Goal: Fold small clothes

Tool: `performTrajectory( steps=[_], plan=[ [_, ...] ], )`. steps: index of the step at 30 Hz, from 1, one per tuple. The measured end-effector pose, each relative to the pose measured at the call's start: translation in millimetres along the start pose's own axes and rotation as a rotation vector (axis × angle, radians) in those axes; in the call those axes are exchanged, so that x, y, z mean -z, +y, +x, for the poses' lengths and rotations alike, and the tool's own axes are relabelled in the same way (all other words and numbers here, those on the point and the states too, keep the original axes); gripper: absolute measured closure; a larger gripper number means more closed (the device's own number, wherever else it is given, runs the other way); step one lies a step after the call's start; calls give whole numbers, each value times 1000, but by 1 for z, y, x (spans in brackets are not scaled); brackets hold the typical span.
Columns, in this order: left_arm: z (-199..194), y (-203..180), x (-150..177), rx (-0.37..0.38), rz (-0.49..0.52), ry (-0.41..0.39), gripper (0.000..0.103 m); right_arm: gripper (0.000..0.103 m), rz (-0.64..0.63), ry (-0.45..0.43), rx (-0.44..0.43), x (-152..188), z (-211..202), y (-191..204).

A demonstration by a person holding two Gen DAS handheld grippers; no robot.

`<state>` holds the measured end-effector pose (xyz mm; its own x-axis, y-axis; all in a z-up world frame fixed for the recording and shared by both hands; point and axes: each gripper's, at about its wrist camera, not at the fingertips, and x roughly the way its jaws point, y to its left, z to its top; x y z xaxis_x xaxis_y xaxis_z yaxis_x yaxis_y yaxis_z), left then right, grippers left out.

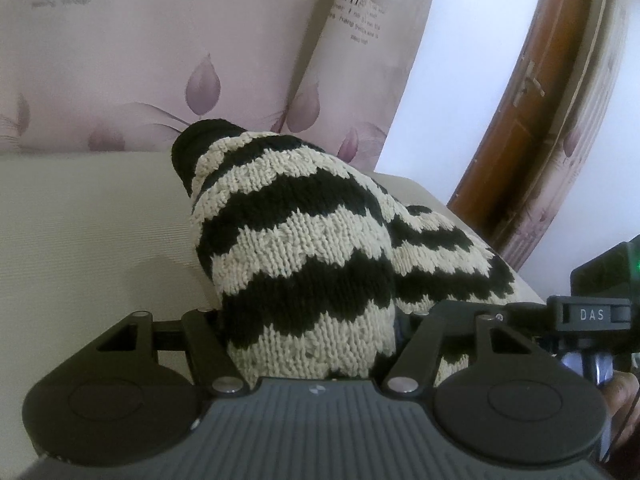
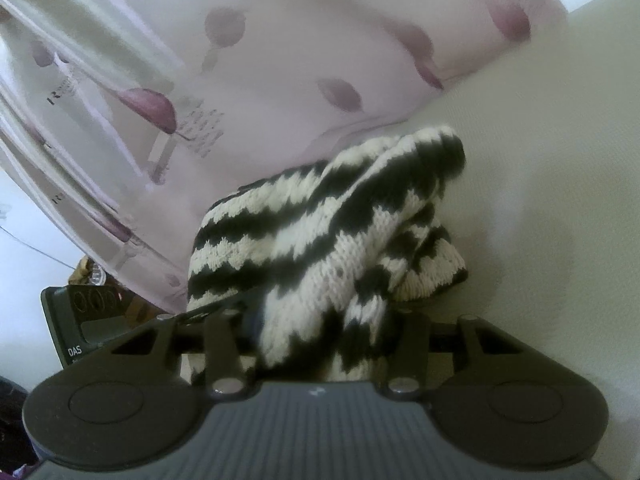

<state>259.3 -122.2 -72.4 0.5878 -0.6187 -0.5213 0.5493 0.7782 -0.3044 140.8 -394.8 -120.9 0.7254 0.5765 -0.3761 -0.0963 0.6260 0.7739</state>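
The knitted garment [image 1: 296,248], black and cream zigzag stripes, fills the centre of both wrist views, bunched above the beige surface [image 1: 80,220]. It runs forward from each gripper, towards the floral curtain [image 1: 140,60]. The left gripper [image 1: 308,328] and the right gripper [image 2: 320,332] each clamp a thick fold, equally near. "DAS" reads on the right gripper's body at the left view's right edge.

the knitted garment [image 1: 304,248] lies bunched on the cushion [image 1: 88,216], with the curtain [image 1: 160,60] behind the garment and the wooden frame [image 1: 536,92] to its right.
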Motion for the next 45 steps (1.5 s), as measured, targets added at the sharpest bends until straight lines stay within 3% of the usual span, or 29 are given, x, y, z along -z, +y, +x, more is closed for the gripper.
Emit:
performTrajectory(
  steps=[20,34,45],
  plan=[
    [-145,5,46,-117,-21,-62,40,56,-23,33,-123,79,-11,100],
    [-194,11,75,-146,-42,-95,40,56,-54,51,-130,117,-14,139],
    [-196,17,85,-166,-42,-87,39,56,-56,63,-127,127,-4,144]
  ],
)
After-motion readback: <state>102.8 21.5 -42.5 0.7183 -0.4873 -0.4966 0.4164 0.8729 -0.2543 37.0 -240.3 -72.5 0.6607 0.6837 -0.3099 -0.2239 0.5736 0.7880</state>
